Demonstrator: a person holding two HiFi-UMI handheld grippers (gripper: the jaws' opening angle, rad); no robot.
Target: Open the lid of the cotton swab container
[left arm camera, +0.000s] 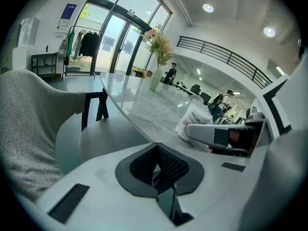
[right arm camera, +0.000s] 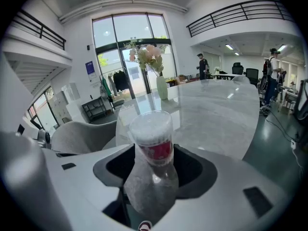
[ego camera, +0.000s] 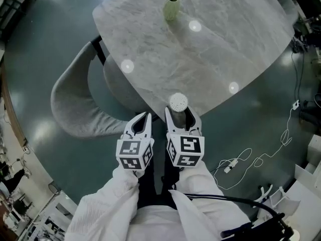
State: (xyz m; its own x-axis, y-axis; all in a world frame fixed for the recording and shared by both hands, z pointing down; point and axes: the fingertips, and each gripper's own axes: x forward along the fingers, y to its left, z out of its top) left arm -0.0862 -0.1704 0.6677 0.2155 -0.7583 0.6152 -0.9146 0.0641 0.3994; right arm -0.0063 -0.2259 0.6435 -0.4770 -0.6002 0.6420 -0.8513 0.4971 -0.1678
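Observation:
The cotton swab container is a clear round tub packed with white swabs, with a red label. It stands upright at the near edge of the marble table. My right gripper is open, one jaw on each side of the tub, with a gap showing at both pads in the right gripper view. My left gripper is shut on nothing, just left of the tub and off the table's edge. In the left gripper view its pads meet, and the tub shows behind the right gripper's finger.
A pale green vase with flowers stands at the table's far side. A grey chair is tucked under the table at the left. A white cable lies on the floor at the right.

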